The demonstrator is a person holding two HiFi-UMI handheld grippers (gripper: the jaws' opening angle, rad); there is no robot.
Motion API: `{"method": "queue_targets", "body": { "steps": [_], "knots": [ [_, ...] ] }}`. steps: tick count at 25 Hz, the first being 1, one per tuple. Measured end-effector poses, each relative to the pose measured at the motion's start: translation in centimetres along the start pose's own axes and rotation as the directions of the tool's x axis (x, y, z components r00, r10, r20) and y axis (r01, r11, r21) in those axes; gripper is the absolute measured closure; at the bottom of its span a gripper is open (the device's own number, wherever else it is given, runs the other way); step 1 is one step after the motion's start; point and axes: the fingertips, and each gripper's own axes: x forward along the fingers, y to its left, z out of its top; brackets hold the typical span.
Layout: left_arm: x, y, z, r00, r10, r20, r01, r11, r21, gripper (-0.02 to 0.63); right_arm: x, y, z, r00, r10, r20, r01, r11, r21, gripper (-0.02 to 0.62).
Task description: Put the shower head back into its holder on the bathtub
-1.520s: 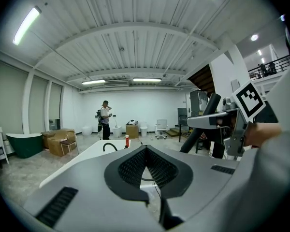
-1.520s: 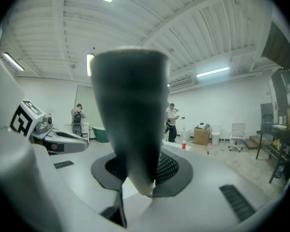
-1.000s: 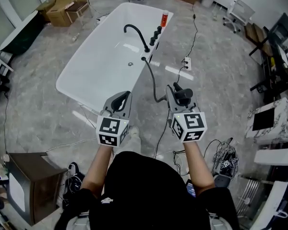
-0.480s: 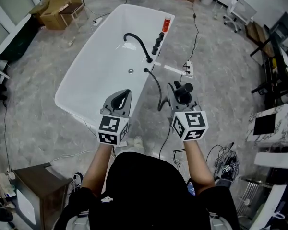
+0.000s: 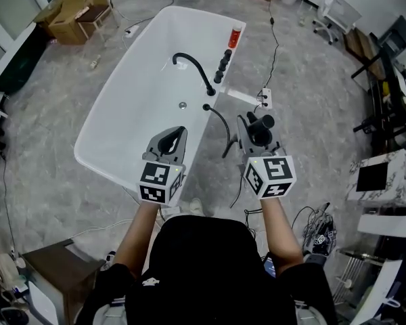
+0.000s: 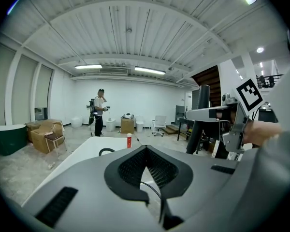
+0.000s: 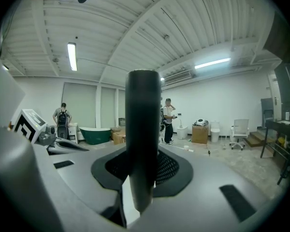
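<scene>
The black shower head [image 5: 260,130] stands between the jaws of my right gripper [image 5: 254,123], which is shut on its handle [image 7: 142,129]. Its black hose [image 5: 223,124] curves from there to the near rim of the white bathtub [image 5: 135,107]. Further along that rim stand a curved black faucet [image 5: 193,70] and black knobs [image 5: 222,61]. My left gripper [image 5: 177,133] is shut and empty, hovering over the tub's near edge. In the left gripper view the shut jaws point along the tub [image 6: 87,149], and the right gripper [image 6: 232,122] with the shower head [image 6: 205,112] shows at right.
A red bottle [image 5: 235,36] stands on the tub's far rim. A power strip [image 5: 265,98] and cables lie on the floor right of the tub. Cardboard boxes [image 5: 81,9] sit at far left, a wooden cabinet [image 5: 51,276] at near left. A person [image 6: 99,111] stands beyond the tub.
Both grippers have come forward to the tub's near rim, the right one carrying the shower head. The hose now hangs in a shorter curve. Neither gripper's jaws moved.
</scene>
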Motion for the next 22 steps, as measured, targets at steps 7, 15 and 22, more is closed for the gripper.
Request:
{"method": "queue_targets", "body": {
  "steps": [7, 15, 22],
  "knots": [
    [2.7, 1.6, -0.5, 1.0, 0.0, -0.019, 0.0, 1.0, -0.011, 0.592, 2.9, -1.6, 0.0, 1.0, -0.003, -0.004, 0.003, 1.0, 0.006, 0.491],
    [7.9, 2.6, 1.1, 1.0, 0.016, -0.022, -0.016, 1.0, -0.005, 0.592, 7.1, -5.3, 0.8, 1.0, 0.027, 0.003, -0.027, 1.0, 0.015, 0.491],
    [14.8, 3.2, 2.5, 0.999, 0.03, -0.038, -0.031, 0.999, -0.012, 0.592, 12.2, -10.2, 1.5, 0.998, 0.062, -0.004, -0.062, 0.998, 0.021, 0.491]
  ]
}}
